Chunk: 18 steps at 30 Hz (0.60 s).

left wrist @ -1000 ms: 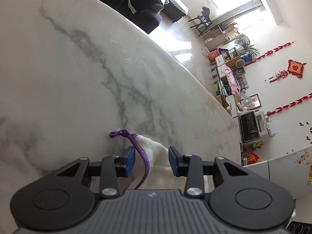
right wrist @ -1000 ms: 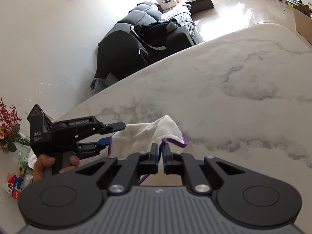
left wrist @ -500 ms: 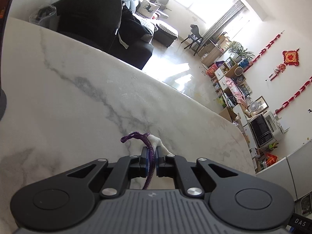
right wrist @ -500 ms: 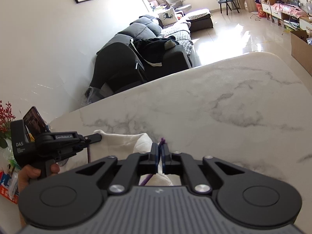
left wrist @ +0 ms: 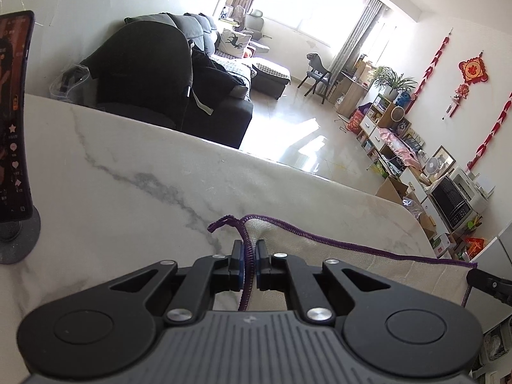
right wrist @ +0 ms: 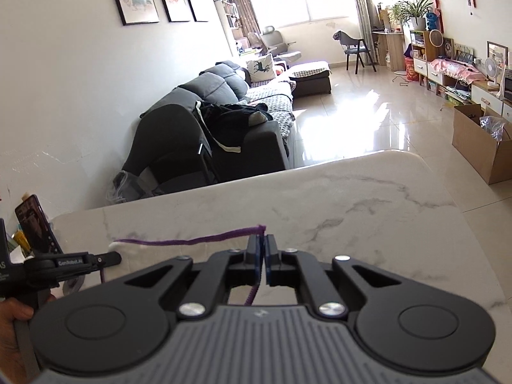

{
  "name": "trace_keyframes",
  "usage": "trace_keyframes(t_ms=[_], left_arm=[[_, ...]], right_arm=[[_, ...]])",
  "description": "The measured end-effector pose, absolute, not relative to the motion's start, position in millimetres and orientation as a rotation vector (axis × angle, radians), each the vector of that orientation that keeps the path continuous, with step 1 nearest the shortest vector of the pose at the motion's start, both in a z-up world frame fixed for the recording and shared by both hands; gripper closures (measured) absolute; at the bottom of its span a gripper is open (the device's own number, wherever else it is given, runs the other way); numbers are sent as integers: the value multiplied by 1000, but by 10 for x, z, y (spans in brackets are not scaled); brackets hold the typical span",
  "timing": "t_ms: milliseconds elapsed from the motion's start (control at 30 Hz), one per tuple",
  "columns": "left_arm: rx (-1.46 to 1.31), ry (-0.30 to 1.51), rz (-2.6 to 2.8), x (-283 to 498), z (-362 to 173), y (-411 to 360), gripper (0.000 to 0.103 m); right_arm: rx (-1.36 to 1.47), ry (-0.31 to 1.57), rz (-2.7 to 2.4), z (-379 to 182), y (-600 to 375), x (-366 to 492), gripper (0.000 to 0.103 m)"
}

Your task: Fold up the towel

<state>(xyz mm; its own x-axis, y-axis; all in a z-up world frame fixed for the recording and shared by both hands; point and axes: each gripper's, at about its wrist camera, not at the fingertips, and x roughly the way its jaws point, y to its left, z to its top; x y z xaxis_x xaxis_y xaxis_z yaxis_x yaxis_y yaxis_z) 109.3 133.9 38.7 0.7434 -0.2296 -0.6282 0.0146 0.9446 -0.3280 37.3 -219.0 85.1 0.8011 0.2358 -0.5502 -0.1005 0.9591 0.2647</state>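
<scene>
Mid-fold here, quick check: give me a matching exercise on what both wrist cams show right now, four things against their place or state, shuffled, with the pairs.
Things:
1. left gripper
2. right gripper
3. towel's purple hem
4. phone on stand

States or places:
A. upright near the table's left edge
B. stretched nearly straight between the two grippers
C. shut on the towel corner with the loose purple loop
D. shut on the towel's other corner, marble table ahead

Pairs: 1-C, 2-D, 3-B, 4-A
</scene>
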Motion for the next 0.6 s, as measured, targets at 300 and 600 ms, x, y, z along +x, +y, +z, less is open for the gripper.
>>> trace_keyframes(t_ms=[300, 600], left_arm=[[-276, 729, -97, 1259, 244, 1209, 97], [-233, 751, -68, 1441, 106, 1122, 96]], right_arm=[[206, 615, 162, 772, -2211, 651, 99], [170, 653, 125, 563, -2162, 1046, 99]])
